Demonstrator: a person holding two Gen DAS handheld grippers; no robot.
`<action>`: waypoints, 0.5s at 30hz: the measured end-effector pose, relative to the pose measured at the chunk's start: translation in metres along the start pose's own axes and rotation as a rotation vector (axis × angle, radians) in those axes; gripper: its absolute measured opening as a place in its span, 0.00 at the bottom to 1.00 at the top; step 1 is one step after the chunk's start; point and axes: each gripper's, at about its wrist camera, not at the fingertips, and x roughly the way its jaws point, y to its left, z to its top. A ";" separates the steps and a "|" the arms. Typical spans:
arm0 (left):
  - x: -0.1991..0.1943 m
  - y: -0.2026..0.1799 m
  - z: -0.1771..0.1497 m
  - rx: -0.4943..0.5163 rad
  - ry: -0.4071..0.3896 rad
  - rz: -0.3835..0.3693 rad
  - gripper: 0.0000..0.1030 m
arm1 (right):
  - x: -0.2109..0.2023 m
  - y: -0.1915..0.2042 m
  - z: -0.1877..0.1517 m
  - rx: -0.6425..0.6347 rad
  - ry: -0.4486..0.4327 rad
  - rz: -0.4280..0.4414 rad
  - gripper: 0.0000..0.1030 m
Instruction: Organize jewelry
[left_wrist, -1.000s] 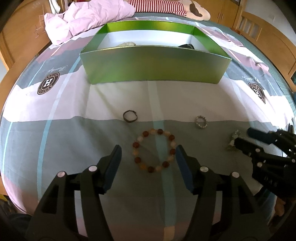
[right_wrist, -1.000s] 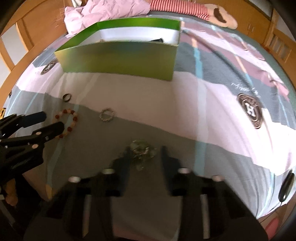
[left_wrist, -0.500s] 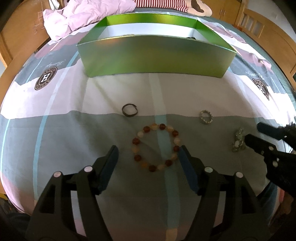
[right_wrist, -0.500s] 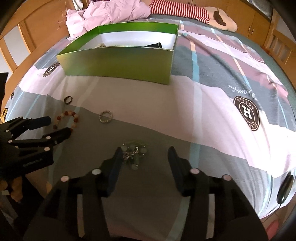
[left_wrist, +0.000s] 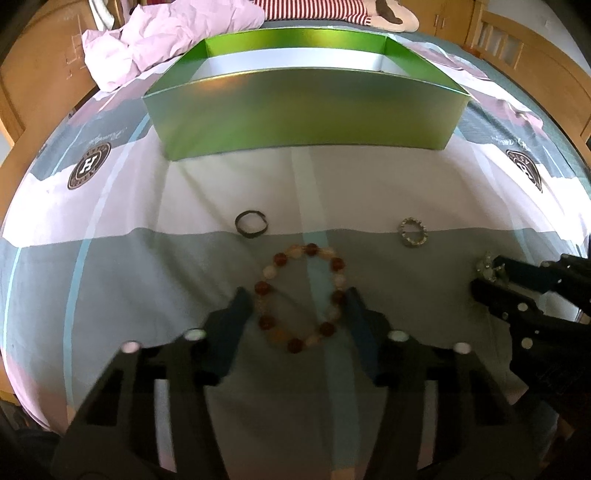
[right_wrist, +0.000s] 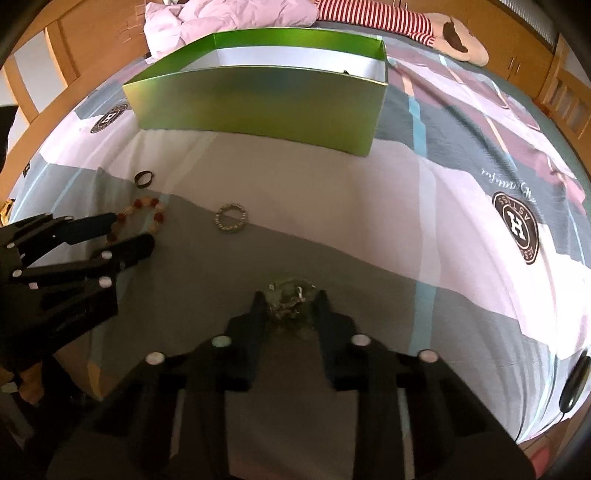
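Jewelry lying on bedspread (left_wrist: 184, 258). Left gripper (left_wrist: 297, 308) now straddling bead bracelet (left_wrist: 301, 297), jaws wide, nothing gripped. Right gripper (right_wrist: 290, 308) narrowing around greenish cluster (right_wrist: 290, 295), not yet clamped. Green box (left_wrist: 306, 110) awaiting both.

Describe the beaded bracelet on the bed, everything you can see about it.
The beaded bracelet is a closed loop of round beads, dark reddish-brown ones alternating with pale cream or peach ones, glossy like stone or glass. It lies flat on the grey band of the bedspread, in front of the green box. The left gripper is open, with one finger on each side of the loop, close to its beads; whether they touch is unclear. Beyond it lies a dark ring, apart from it.
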 end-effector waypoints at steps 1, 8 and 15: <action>-0.001 -0.001 0.000 0.006 -0.005 0.003 0.32 | -0.001 0.002 0.000 -0.007 -0.003 0.002 0.18; -0.023 0.002 0.003 -0.019 -0.072 -0.018 0.14 | -0.018 -0.001 0.004 0.023 -0.048 0.013 0.17; -0.085 0.011 0.045 -0.043 -0.212 -0.045 0.03 | -0.084 -0.012 0.054 0.065 -0.224 0.047 0.17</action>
